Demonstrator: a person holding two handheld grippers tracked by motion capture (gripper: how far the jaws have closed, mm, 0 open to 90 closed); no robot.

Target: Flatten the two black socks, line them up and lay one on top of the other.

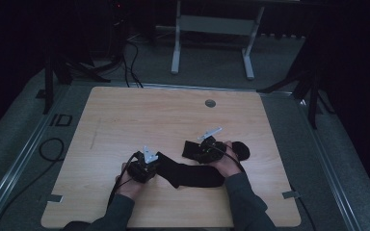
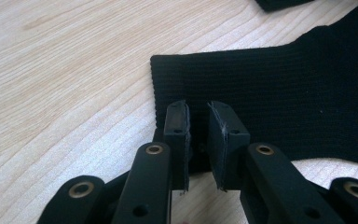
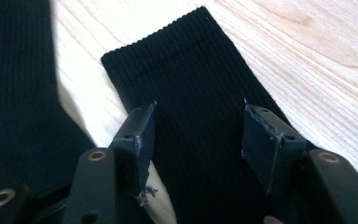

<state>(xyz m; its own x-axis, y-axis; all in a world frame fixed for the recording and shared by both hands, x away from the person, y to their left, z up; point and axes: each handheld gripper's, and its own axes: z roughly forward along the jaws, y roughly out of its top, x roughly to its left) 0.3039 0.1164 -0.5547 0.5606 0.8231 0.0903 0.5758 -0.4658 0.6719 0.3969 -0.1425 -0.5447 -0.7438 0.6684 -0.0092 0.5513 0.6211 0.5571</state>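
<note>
Two black socks on the wooden table, near the front edge. Lower sock: long axis roughly left-right w/ a slight slant, ribbed cuff toward the left gripper. Upper sock: long axis also left-right, cuff end pointing left, toe end right, behind the right hand.

Left gripper: jaws narrow, small gap, at the cuff edge; can't tell if fabric is pinched.

Right gripper: jaws wide, straddling upper sock's leg, pads not pressing.

To do well: lower right jaws fully onto the cloth before closing, grab both layers near the cuff, keep left steady as anchor, then line cuffs up edge to edge w/o dragging.
</note>
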